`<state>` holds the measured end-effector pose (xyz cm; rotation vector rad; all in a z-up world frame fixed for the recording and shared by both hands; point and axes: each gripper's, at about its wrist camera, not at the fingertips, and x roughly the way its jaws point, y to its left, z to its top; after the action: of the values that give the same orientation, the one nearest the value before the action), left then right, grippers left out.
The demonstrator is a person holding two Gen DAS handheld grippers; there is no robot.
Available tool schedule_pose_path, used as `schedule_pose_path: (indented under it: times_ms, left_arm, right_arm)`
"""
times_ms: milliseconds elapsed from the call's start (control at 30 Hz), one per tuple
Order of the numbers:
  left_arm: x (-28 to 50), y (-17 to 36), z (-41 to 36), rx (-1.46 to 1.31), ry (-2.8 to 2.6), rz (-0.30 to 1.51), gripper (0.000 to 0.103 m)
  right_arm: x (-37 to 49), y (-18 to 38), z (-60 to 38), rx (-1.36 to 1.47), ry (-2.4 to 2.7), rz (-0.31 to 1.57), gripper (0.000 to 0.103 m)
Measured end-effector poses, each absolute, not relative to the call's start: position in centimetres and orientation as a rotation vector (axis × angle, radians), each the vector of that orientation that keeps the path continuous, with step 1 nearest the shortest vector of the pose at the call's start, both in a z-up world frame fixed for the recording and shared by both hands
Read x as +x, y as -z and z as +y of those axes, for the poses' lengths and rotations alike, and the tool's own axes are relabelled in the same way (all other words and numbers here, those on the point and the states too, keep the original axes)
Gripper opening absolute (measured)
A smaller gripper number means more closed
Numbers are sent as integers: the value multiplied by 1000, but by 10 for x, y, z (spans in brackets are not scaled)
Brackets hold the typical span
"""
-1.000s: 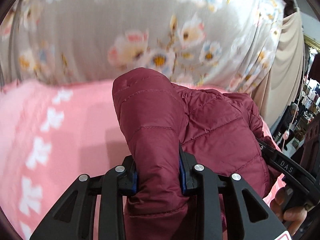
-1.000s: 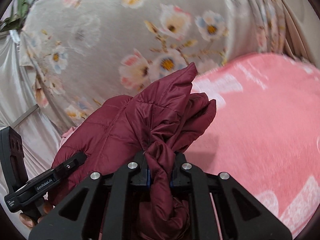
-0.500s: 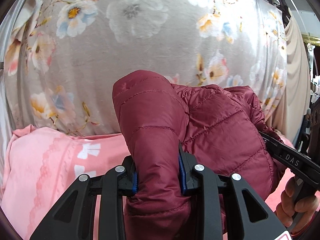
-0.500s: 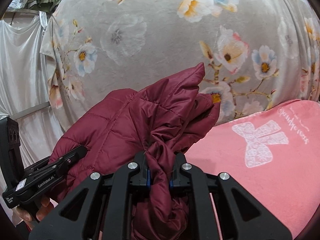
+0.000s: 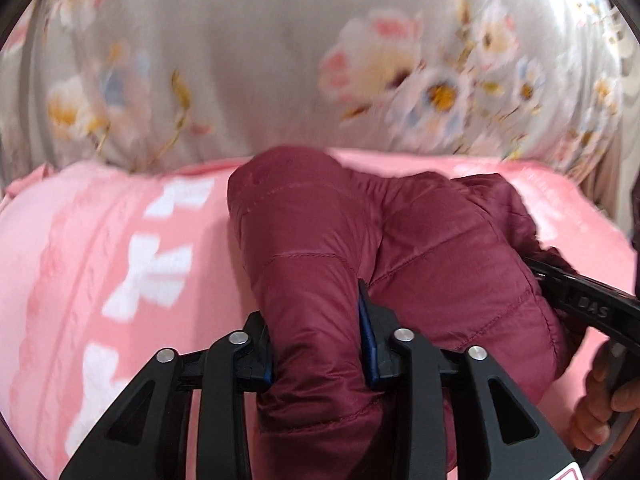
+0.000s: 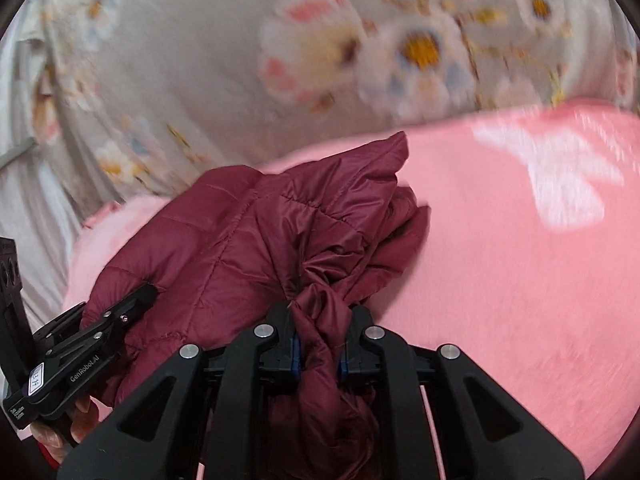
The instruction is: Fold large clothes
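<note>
Left gripper (image 5: 318, 340) first: its jaws are easing apart right now, yet a thick puffy roll of the maroon quilted jacket (image 5: 420, 264) sits between the blue pads (image 5: 366, 344) and they press on it for the moment. Over to the right gripper (image 6: 320, 344): jaws starting to open as well, but clenched on a twisted, bunched wad of the same jacket, pinched narrow between the pads.

Moving outward, the jacket spans between the two grippers, its bulk humped up and slumping down onto the pink blanket (image 5: 120, 280) with the white bow pattern, which covers whatever lies beneath. From the right wrist view the other gripper's black handle shows at the left with fingers (image 6: 76, 424) wrapped round it. Behind everything hangs a grey floral cloth (image 5: 280, 60), smeared with blur.

How will it handle? I'd say light and springy: padded, shiny shell, probably slippery, so it will puff back and slide rather than hold a crease. A thin pinch looks likely to slip; better to take it along a stitched seam or hem, where the fabric is flatter and firmer, then press each fold down.
</note>
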<state>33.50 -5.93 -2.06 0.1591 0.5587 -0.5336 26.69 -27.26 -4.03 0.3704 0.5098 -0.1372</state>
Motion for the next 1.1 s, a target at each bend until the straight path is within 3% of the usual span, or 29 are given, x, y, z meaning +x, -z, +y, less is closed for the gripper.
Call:
schedule_pose_path:
  times_ms: [33, 133, 300, 467, 567, 833, 1100]
  left_arm:
    - [337, 25, -56, 155, 528, 578, 43]
    - [341, 23, -44, 102, 532, 659, 51]
    - [329, 2, -23, 140, 407, 696, 64]
    - [321, -41, -32, 188, 219, 663, 68]
    - [333, -51, -51, 161, 189, 703, 68]
    - [369, 7, -95, 207, 138, 827, 70]
    - [371, 32, -100, 209, 127, 776, 75]
  right_arm:
    - [266, 43, -276, 398, 131, 527, 19]
    - [257, 40, -285, 439, 138, 558, 28]
    - [224, 7, -273, 279, 264, 548, 33]
    - [228, -35, -241, 118, 345, 493, 29]
    - [259, -41, -224, 83, 332, 526, 21]
    - [310, 13, -240, 166, 355, 651, 18]
    - [315, 38, -239, 134, 358, 649, 19]
